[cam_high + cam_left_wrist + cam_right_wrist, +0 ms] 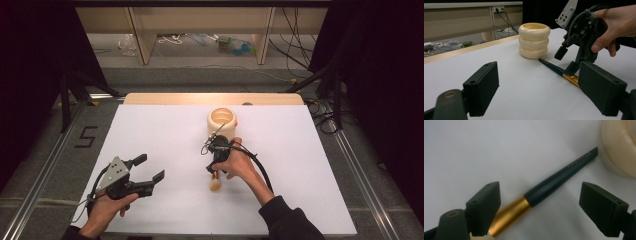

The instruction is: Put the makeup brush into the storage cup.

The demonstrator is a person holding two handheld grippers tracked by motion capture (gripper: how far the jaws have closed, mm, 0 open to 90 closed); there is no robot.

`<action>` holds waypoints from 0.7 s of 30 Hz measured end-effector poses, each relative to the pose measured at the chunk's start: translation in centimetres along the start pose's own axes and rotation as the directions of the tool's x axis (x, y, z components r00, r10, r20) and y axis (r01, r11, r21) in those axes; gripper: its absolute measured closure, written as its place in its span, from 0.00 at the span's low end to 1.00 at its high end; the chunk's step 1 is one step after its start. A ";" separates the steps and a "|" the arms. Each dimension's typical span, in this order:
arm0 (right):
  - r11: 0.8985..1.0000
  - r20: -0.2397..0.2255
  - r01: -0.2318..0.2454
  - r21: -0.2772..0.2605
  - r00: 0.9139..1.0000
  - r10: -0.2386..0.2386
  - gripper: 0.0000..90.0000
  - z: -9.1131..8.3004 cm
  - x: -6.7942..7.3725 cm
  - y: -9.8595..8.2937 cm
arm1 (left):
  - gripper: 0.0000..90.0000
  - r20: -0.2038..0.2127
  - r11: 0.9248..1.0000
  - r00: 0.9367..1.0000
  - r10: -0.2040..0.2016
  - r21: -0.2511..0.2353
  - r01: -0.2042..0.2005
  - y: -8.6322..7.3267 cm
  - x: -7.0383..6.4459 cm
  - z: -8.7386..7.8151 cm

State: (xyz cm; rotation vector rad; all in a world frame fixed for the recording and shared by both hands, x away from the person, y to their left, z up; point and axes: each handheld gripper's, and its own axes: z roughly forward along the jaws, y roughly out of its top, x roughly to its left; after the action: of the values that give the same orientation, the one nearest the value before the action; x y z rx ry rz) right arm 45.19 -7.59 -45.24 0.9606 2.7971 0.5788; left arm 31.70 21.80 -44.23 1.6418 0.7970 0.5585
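A make-up brush (215, 181) with a dark tapered handle and gold ferrule (510, 213) lies flat on the white table (165, 130). Its handle tip points at a cream holder (222, 122) made of three stacked rings, close beside it. My right gripper (214, 156) hovers just over the brush, open, with the jaws straddling the handle (559, 178) and not touching it. My left gripper (150, 168) is held open and empty over the table's near left. In the left gripper view, the holder (534, 41), brush (552, 67) and right gripper (566, 61) sit ahead.
A wooden strip (212, 98) borders the table's far edge. Beyond it stand a bench's legs (145, 42), with cables and litter on the floor. Metal rails (45, 165) run along both sides, and a "5" (86, 136) is marked at the left.
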 end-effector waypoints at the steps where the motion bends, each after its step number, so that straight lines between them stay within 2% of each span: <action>1: 1.000 -0.002 0.004 0.005 1.000 -0.004 0.21 0.1 -0.1 0.0 | 0.19 0.000 1.000 1.000 0.000 -0.001 0.000 0.0 0.0 0.0; 5: 1.000 -0.005 -0.008 0.029 1.000 0.008 0.22 0.6 -0.1 0.0 | 0.19 0.002 1.000 1.000 0.013 0.001 -0.013 0.1 0.0 0.0; 13: 0.998 -0.008 -0.014 0.054 1.000 0.014 0.22 1.1 -0.1 0.2 | 0.19 0.006 1.000 1.000 0.012 0.002 -0.012 0.1 0.0 0.0; 21: 0.996 -0.001 0.016 0.082 1.000 -0.016 0.26 1.3 0.3 0.7 | 0.20 0.006 1.000 1.000 0.012 0.001 -0.012 0.1 0.0 0.0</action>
State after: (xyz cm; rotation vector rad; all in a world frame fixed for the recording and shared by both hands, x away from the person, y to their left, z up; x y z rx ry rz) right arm 45.66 -6.54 -46.18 0.9525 2.8459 0.4651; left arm 31.73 21.78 -44.16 1.6498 0.7839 0.5614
